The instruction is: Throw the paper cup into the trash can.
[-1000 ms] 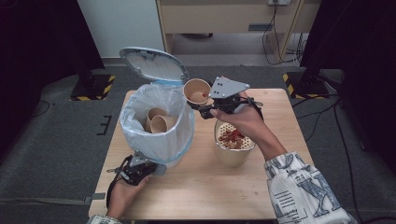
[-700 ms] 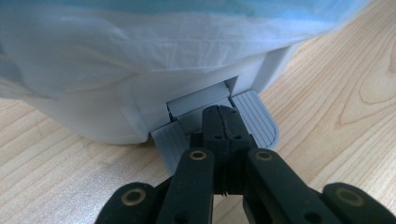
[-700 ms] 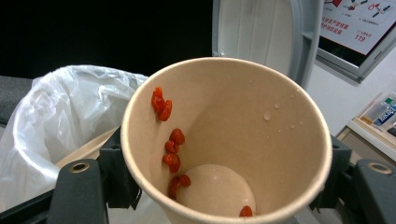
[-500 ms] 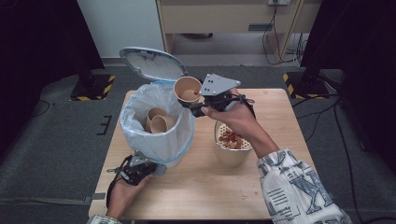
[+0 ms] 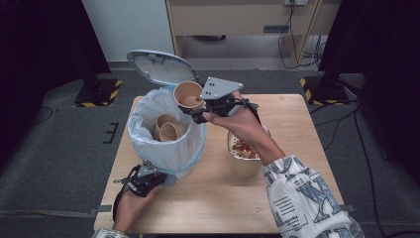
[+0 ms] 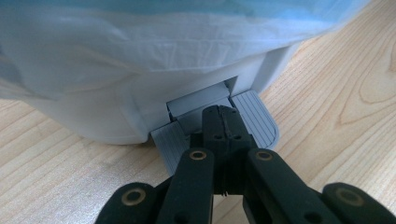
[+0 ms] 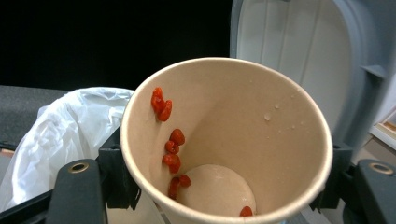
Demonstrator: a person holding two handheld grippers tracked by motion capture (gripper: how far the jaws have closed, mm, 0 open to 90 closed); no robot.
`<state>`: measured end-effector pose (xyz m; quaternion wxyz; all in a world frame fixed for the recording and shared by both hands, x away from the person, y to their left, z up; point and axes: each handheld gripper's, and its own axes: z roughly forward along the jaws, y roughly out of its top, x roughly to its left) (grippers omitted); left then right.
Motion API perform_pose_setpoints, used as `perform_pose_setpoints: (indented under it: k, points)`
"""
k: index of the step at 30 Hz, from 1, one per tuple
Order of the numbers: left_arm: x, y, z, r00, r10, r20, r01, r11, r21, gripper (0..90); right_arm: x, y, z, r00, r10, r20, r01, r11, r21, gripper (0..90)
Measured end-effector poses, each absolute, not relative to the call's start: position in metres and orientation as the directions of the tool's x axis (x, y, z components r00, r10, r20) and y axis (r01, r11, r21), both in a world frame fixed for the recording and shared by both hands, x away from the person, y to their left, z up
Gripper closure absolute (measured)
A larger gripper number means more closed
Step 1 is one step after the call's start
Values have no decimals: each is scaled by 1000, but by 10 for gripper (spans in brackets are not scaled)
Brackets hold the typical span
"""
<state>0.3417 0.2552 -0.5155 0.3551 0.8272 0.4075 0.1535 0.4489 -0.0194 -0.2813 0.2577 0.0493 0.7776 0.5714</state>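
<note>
Paper cup (image 5: 188, 95), clamped in the right gripper (image 5: 202, 111), has drifted left over the bin's (image 5: 166, 144) rim — ready to drop. Left gripper (image 6: 222, 122), jaws closed, presses the pedal (image 6: 254, 116) — lid (image 5: 161, 67) stays up.

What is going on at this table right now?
A person is clearing paper cups into a lined pedal bin. The left gripper, shut, rests on the bin's pedal, and the lid is open. The right gripper holds a paper cup with red bits inside beside the bin's rim. Two cups already lie inside.
</note>
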Motion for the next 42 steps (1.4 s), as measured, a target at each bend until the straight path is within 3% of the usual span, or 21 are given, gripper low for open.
perform_pose_setpoints:
  k: [27, 33, 42]
  points:
    - [341, 255, -515, 619, 784, -37, 567, -414, 712, 900, 469, 40, -288, -898, 313, -311, -172, 401, 900, 281]
    - [341, 255, -515, 621, 783, -36, 566, -415, 712, 900, 475, 51, -292, -901, 341, -268, -117, 404, 907, 181]
    - [342, 256, -515, 625, 780, -34, 563, -420, 712, 900, 475, 49, -292, -901, 351, -256, -105, 396, 912, 171]
